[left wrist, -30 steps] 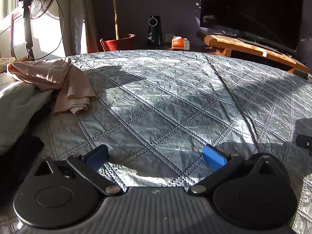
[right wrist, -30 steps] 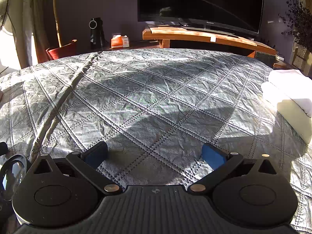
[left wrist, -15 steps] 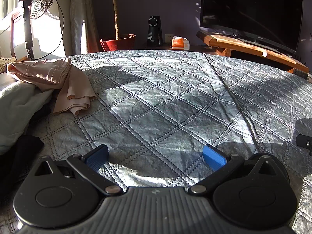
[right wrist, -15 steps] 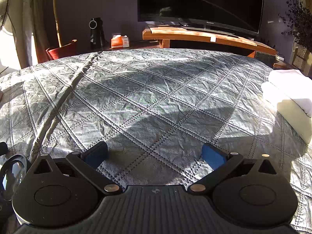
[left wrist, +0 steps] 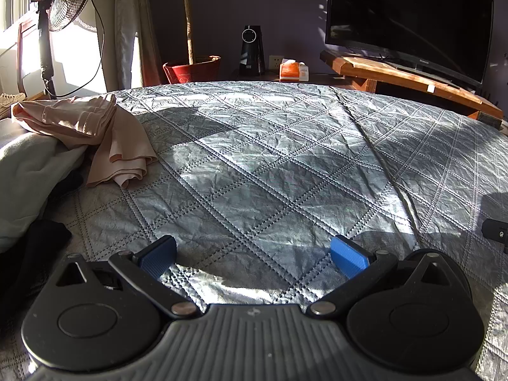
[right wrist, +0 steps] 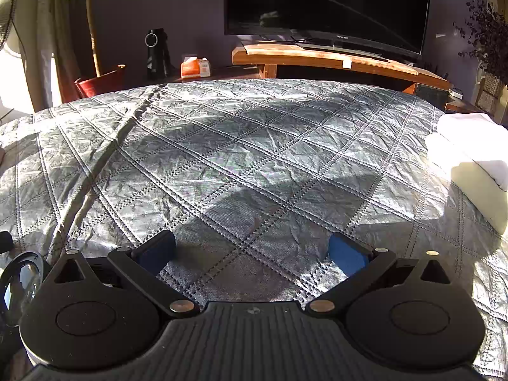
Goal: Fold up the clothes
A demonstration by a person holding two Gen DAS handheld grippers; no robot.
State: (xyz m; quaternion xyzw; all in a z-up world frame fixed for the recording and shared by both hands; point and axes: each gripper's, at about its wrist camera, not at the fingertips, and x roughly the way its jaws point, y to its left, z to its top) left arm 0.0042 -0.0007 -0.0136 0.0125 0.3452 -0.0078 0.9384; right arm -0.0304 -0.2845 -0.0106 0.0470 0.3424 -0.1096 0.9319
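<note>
Pink garment (left wrist: 95, 133) lies crumpled, draped over the pile at the quilt (left wrist: 270, 165) left edge. My left gripper (left wrist: 254, 255) and right gripper (right wrist: 252, 252) both spread, empty. Nothing moved since earlier frame.

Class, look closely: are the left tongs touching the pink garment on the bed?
Apart. The left wrist view shows bare quilt between the open left tongs and the pink garment.

Home bedroom: quilted bed (left wrist: 254, 158), television (right wrist: 324, 3), potted plant (left wrist: 190, 70)
</note>
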